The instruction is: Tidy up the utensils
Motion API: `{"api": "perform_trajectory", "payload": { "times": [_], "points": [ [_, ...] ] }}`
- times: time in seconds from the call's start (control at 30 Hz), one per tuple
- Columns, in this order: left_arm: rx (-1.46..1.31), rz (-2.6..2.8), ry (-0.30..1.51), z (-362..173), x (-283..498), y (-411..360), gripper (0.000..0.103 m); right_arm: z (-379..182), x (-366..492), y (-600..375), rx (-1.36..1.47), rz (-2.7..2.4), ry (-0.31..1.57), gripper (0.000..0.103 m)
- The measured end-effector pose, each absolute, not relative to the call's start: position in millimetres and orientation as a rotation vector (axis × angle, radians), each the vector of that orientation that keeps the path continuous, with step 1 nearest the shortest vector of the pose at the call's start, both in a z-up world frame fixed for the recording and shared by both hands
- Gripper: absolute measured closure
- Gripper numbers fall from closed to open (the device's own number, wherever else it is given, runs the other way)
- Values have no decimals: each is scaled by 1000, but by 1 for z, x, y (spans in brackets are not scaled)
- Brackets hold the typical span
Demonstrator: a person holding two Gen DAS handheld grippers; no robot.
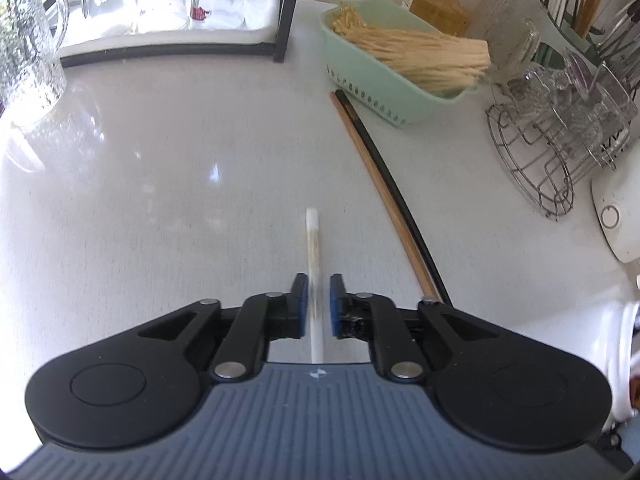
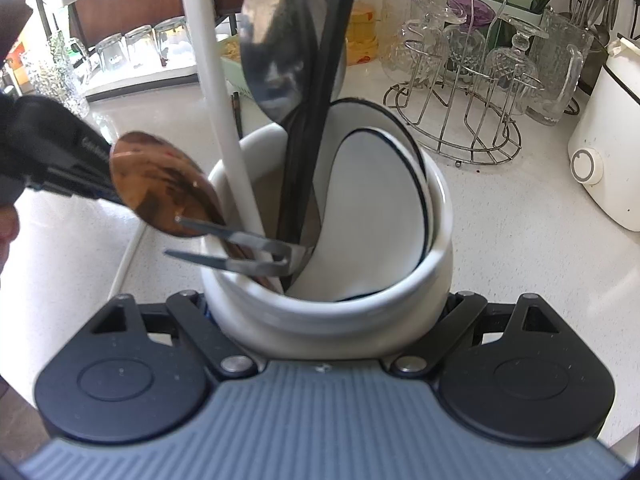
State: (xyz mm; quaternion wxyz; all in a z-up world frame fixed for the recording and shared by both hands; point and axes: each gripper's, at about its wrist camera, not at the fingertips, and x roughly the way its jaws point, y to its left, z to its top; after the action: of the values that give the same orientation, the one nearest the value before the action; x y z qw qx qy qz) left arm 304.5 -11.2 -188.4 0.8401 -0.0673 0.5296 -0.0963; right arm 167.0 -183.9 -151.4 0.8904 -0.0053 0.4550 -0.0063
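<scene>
A pale kitchen counter (image 1: 160, 160) fills the left wrist view, where the left gripper (image 1: 319, 306) stands slightly parted around a blurred white chopstick (image 1: 314, 264), pads not pressing it; two chopsticks (image 1: 384, 184) lie just beside. In the right wrist view, the right gripper (image 2: 326, 312) clamps a white utensil crock (image 2: 332, 312) holding spoons (image 2: 280, 52), tongs and chopsticks.

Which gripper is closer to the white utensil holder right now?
Right. The right gripper has its jaws around the white utensil holder. The left gripper is over the counter, a white chopstick between its jaws.
</scene>
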Motion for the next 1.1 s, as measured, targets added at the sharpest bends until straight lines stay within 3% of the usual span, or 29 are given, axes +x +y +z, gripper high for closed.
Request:
{"api": "perform_trajectory", "payload": {
  "times": [0.1, 0.47, 0.57, 0.63, 0.67, 0.9, 1.1],
  "points": [
    [-118, -202, 1114, -190, 312, -15, 75, -151, 168, -184, -10, -14, 954, 12],
    [7, -215, 1065, -193, 324, -35, 75, -145, 173, -187, -4, 1, 981, 12],
    [38, -220, 1059, -194, 327, -39, 77, -140, 172, -188, 0, 6, 978, 12],
    [69, -209, 1066, -194, 328, -42, 91, -136, 171, -188, -6, 9, 977, 12],
    [66, -214, 1069, -193, 329, -42, 94, -135, 171, -188, -12, 10, 979, 12],
    [22, -245, 1066, -190, 322, -33, 96, -129, 166, -187, -12, -4, 989, 12],
    [-88, -282, 1008, -156, 309, -19, 96, -129, 158, -181, -27, -36, 966, 13]
  ]
}}
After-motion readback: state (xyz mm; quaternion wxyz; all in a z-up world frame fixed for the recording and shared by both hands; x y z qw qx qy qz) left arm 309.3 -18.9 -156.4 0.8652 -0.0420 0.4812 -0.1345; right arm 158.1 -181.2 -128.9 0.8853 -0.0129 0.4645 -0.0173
